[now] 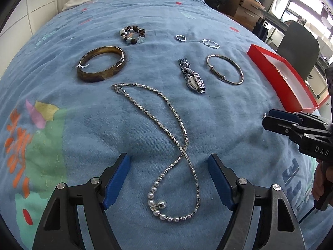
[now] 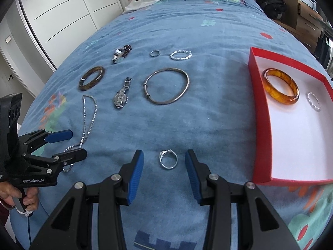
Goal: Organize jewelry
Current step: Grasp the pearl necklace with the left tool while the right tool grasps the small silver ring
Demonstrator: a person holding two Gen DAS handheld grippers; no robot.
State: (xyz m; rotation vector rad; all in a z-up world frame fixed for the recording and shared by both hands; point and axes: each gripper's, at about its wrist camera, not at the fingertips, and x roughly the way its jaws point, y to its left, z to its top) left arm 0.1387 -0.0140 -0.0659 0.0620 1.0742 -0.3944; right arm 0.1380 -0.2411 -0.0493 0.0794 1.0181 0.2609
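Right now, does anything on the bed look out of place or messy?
Mostly tidy. The long necklace lies with its strands crossed over each other, so it could tangle when lifted. The dark brown bangle still carries a small white tag.

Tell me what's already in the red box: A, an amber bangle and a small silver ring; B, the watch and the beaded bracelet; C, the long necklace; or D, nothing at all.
A: the right wrist view shows the amber bangle and a small silver ring lying on the white floor of the red box, while the other jewelry lies on the blue bedspread.
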